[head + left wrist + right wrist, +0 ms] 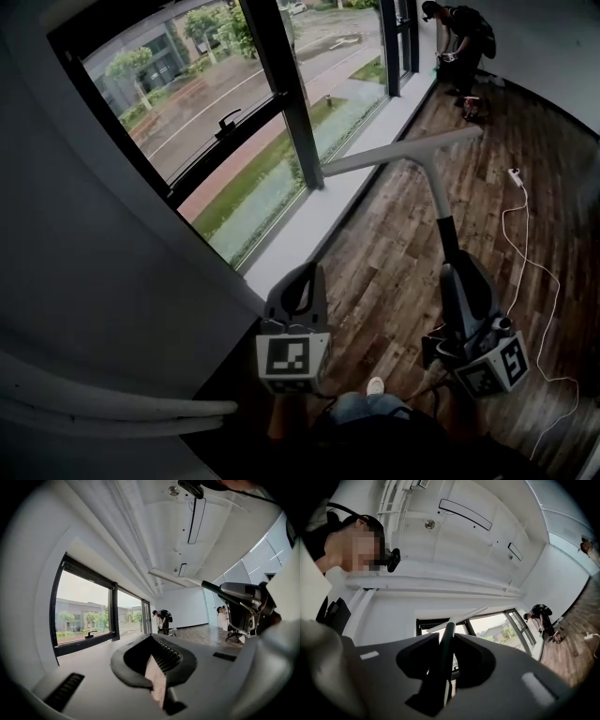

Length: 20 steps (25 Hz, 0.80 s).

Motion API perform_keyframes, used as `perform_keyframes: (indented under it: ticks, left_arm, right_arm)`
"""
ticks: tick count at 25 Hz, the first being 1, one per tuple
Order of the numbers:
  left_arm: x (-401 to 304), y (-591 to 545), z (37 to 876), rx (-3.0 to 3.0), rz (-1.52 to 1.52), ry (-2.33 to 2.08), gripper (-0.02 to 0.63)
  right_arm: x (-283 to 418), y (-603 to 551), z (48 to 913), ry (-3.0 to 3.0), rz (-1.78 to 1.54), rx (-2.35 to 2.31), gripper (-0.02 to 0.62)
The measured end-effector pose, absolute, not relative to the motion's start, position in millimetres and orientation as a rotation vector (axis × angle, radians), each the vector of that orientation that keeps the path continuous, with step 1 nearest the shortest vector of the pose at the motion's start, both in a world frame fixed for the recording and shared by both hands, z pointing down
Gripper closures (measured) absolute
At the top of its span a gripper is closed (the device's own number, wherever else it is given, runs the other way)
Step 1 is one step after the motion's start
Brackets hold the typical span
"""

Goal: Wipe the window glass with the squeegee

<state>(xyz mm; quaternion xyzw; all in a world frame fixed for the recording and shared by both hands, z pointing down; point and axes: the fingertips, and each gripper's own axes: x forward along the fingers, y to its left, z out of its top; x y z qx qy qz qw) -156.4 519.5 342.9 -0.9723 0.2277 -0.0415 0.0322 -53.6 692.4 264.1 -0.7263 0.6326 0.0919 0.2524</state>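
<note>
1. Head view. One squeegee (439, 192), grey, T-shaped. Its long handle rose from the right gripper (458, 277) away from the person. Its straight blade lay crosswise at the far end, roughly parallel to the window sill (305, 230). The blade hung just beside the sill, over the wooden floor (394, 267). Whether it touched the window glass (211, 108) could not be told.
2. Same view. Two grippers, each with one marker cube. The right jaws were clamped on the handle's lower end. The left gripper (302, 281) was held near the sill, jaws together and holding nothing. One white cable (527, 246) lay on the floor. One person (464, 37) stood at the far corner.
3. Left gripper view. The left gripper's (154, 663) jaws were closed on nothing. The squeegee (187, 581) crossed the upper right, blade end towards the window (84, 616), handle running back into the right gripper (243, 603).
4. Right gripper view. The right gripper's (444, 665) jaws were shut on the dark handle of the squeegee (446, 644). The handle pointed straight ahead at the window (497, 626). The pale blade sat slanted across its tip.
</note>
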Motion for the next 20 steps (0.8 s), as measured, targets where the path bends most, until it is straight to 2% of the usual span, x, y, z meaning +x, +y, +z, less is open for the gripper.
perform_keyframes:
  ticks: [5,13,20]
  left_arm:
    - [-118.7,481.3,334.2,-2.925,-0.140,0.840,0.604]
    - [-41.3,431.9,310.2,-2.871,0.041,0.893,0.604]
    - [20.9,326.5,280.1,-2.788,0.186,0.959,0.604]
  right_arm:
    - [-5.9,649.6,269.7,1.760,0.214,-1.923,0.499]
    - [59.5,574.1,267.4,1.816,0.226,-1.875,0.498]
    - [120.4,453.8,255.4,1.896,0.247,-1.814,0.498]
